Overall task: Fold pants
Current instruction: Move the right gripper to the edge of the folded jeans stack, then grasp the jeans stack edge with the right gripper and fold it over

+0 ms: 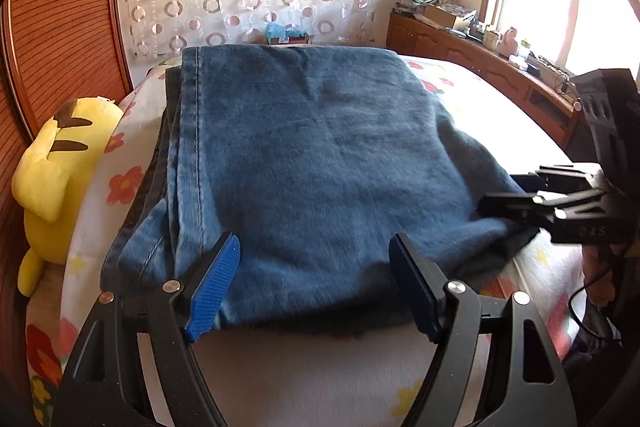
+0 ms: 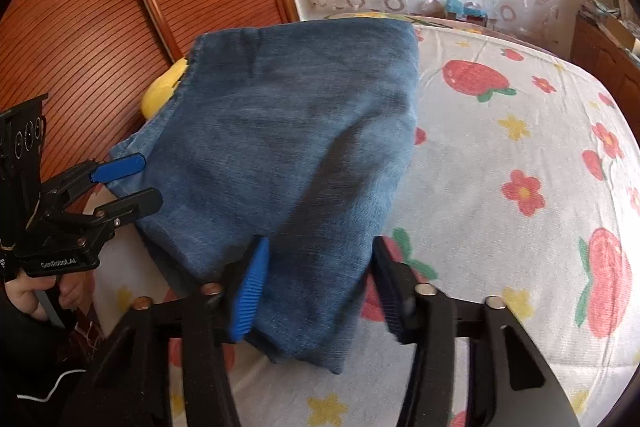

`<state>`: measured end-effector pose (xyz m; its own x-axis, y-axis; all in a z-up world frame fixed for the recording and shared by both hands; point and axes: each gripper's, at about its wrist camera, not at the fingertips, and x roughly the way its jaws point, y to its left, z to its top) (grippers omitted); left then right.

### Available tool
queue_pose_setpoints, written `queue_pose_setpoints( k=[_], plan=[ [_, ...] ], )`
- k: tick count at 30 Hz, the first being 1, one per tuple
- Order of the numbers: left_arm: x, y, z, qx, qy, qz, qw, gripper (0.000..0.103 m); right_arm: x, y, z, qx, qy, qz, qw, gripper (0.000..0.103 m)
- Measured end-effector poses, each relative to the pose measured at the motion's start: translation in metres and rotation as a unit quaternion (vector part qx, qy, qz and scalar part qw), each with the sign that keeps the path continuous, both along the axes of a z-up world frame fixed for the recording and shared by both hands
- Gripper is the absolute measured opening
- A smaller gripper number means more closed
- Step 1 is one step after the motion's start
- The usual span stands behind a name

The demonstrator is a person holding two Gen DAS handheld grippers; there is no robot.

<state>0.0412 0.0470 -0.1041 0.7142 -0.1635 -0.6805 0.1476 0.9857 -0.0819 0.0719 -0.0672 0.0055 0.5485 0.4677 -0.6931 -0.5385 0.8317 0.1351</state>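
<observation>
On the flower-printed bedsheet (image 1: 132, 131), in the left wrist view, the folded blue jeans (image 1: 312, 155) lie as a thick rectangular stack of soft, faded denim, a stitched seam running down their 9 o'clock edge. The left gripper (image 1: 314, 287) stands wide open at 6 o'clock, its ribbed blue pads straddling the near hem without pressing on it. At 3 o'clock the right gripper (image 1: 516, 207) reaches the jeans' right corner; from here I cannot tell whether it bites the cloth. A plush yellow toy (image 1: 60, 163) sits at 9 o'clock against the ribbed wooden panel (image 1: 60, 27).

In the right wrist view, the right gripper (image 2: 316, 279) has the near corner of the jeans (image 2: 288, 147) between its fingers, jaws partly open; the blue pad lies against the denim on one side, the other finger stands just off the fold. At 9 o'clock the left gripper (image 2: 136, 179), held by a hand (image 2: 44, 291), gapes at the jeans' edge.
</observation>
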Motion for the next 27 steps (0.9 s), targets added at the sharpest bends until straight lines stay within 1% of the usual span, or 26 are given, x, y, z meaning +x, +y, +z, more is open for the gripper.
queue_pose_setpoints(
  k=[2, 5, 8, 11, 16, 20, 23, 27],
  plan=[
    [-0.004, 0.001, -0.003, 0.003, -0.001, -0.003, 1.0, 0.078, -0.001, 0.002, 0.001, 0.003, -0.006, 0.003, 1.0, 0.03],
    [-0.005, 0.002, -0.008, 0.007, -0.001, -0.004, 1.0, 0.078, 0.0, 0.003, 0.008, 0.026, -0.015, 0.014, 0.999, 0.02],
    [-0.005, 0.004, -0.005, 0.0, 0.002, -0.004, 1.0, 0.078, -0.007, 0.004, 0.02, 0.04, -0.039, 0.025, 0.998, 0.018],
    [-0.008, 0.012, 0.01, -0.008, -0.003, 0.004, 1.0, 0.078, -0.014, 0.007, 0.034, 0.05, -0.063, 0.037, 0.996, 0.017],
    [-0.022, 0.037, 0.055, 0.005, -0.054, 0.027, 0.9981, 0.078, -0.02, 0.023, 0.06, 0.061, -0.095, 0.071, 0.991, 0.016],
    [-0.033, 0.065, 0.095, 0.028, -0.099, 0.053, 0.9933, 0.078, -0.02, 0.049, 0.078, 0.064, -0.122, 0.105, 0.985, 0.016],
    [-0.039, 0.087, 0.117, 0.035, -0.117, 0.072, 0.9899, 0.078, -0.012, 0.07, 0.079, 0.069, -0.123, 0.128, 0.982, 0.016],
    [-0.043, 0.107, 0.136, 0.039, -0.128, 0.091, 0.9869, 0.078, 0.004, 0.099, 0.073, 0.082, -0.105, 0.153, 0.979, 0.016]
  ],
)
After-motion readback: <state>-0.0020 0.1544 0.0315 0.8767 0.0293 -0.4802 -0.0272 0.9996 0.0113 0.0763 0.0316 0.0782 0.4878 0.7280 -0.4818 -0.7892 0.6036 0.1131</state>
